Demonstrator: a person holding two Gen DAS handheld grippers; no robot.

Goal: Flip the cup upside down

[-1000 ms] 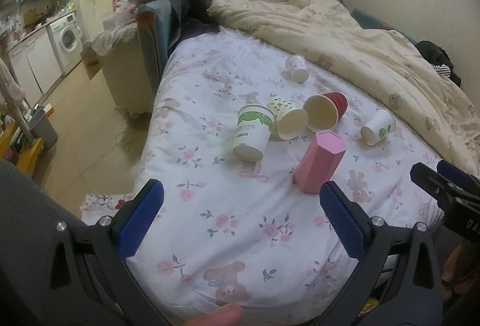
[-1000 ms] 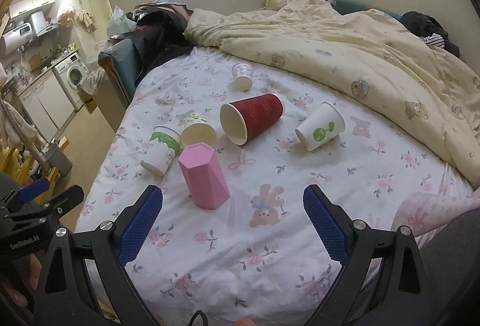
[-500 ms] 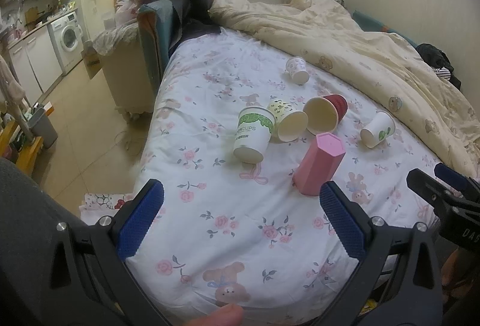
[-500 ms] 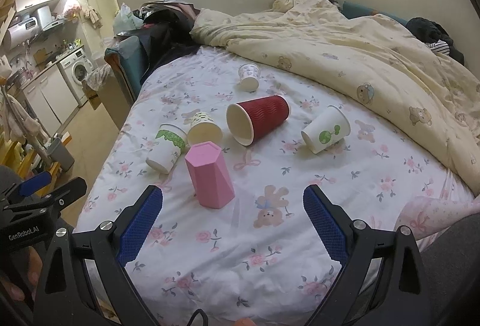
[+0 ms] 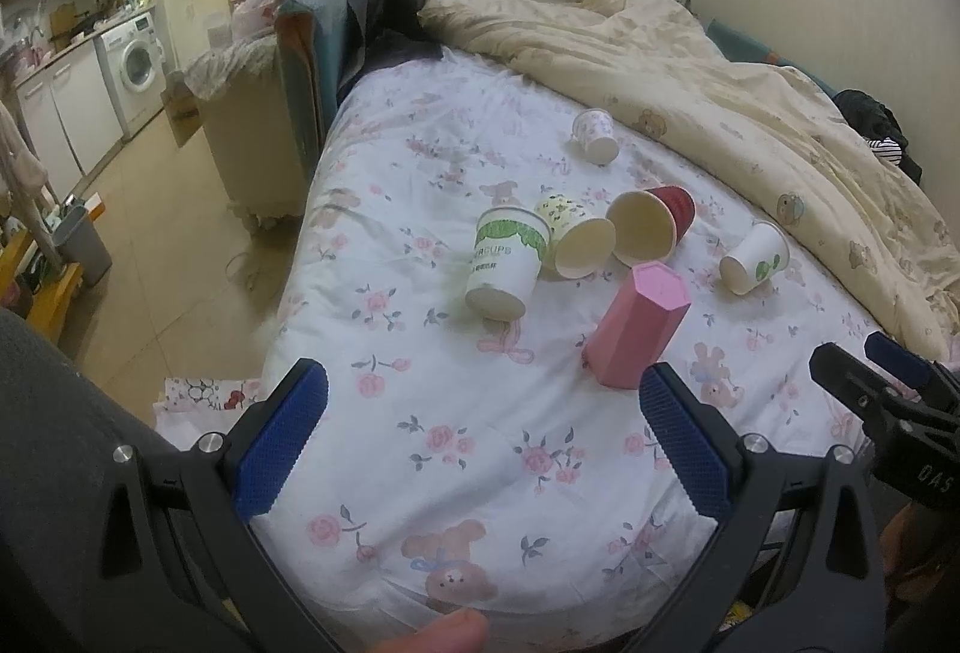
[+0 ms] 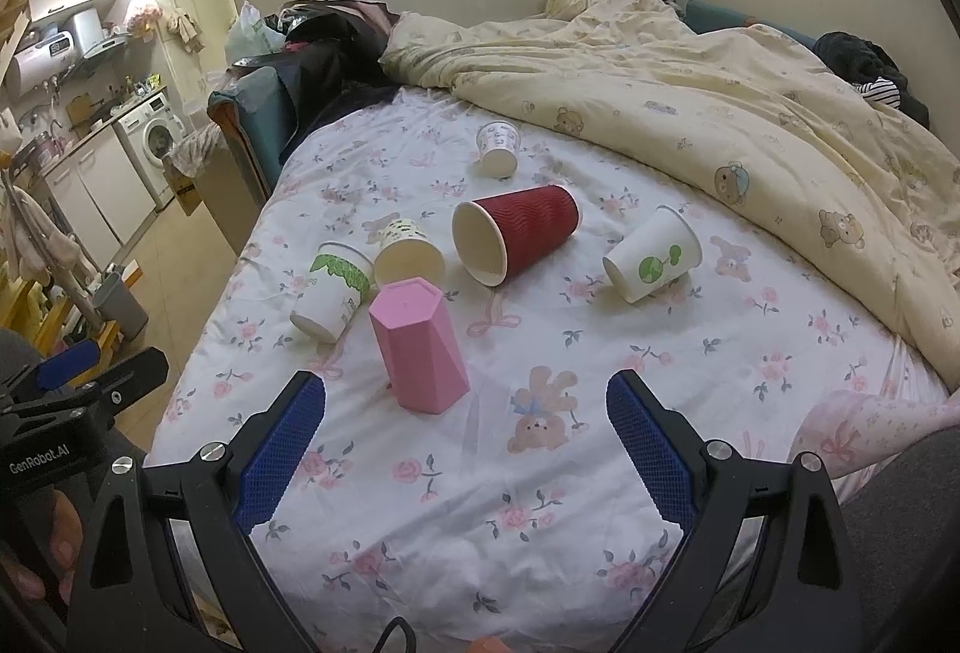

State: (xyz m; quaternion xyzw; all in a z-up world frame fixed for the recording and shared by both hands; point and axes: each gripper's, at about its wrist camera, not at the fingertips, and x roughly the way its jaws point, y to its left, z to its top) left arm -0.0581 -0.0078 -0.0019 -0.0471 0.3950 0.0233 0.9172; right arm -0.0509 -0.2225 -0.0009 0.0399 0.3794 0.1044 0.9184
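With both the left gripper (image 5: 489,449) and the right gripper (image 6: 465,452) spread wide and empty, the tilted pink cup (image 6: 418,346), just beside the green-printed cup (image 6: 332,290), could topple on the soft bed (image 6: 540,545) if nudged.

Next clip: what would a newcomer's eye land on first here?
Probably the pink hexagonal cup standing closed end up on the floral bedsheet, nearest both open grippers, the left gripper and the right gripper. Behind it lies a scatter of tipped paper cups, the big red ribbed cup on its side standing out, with a rumpled cream duvet along the bed's far right.
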